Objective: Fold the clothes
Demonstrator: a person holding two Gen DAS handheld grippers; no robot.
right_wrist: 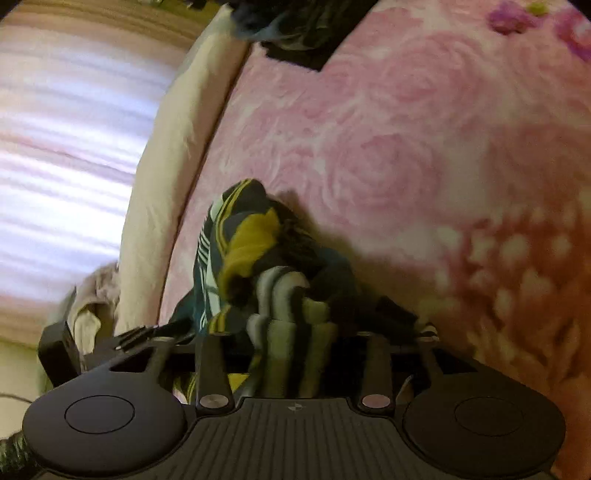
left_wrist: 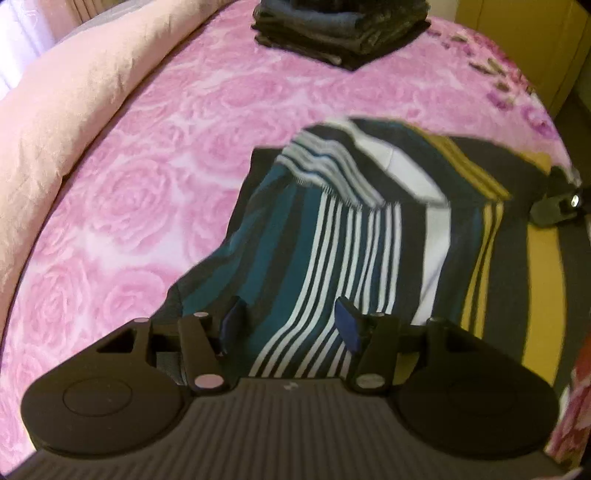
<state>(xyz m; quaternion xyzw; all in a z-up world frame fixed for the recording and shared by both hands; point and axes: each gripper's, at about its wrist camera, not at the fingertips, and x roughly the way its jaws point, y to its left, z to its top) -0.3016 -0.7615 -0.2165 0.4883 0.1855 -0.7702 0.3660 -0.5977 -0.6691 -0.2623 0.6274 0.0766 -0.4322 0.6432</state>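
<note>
Striped garment (left_wrist: 332,229) lies between parted left fingers (left_wrist: 236,321); right fingers' grip unclear.

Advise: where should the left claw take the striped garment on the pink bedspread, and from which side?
Take the striped garment at its near-left hem, where the teal band meets the pink bedspread. Come in low from the left: that edge lies flat and exposed, while the far part is already folded over and the right side is bunched. The left claw stands open above it.

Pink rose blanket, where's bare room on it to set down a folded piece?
Free: the wide stretch of pink rose blanket between the beige duvet, the dark folded stack and the striped garment. Crowded: the near right, under that garment and both tools.
</note>
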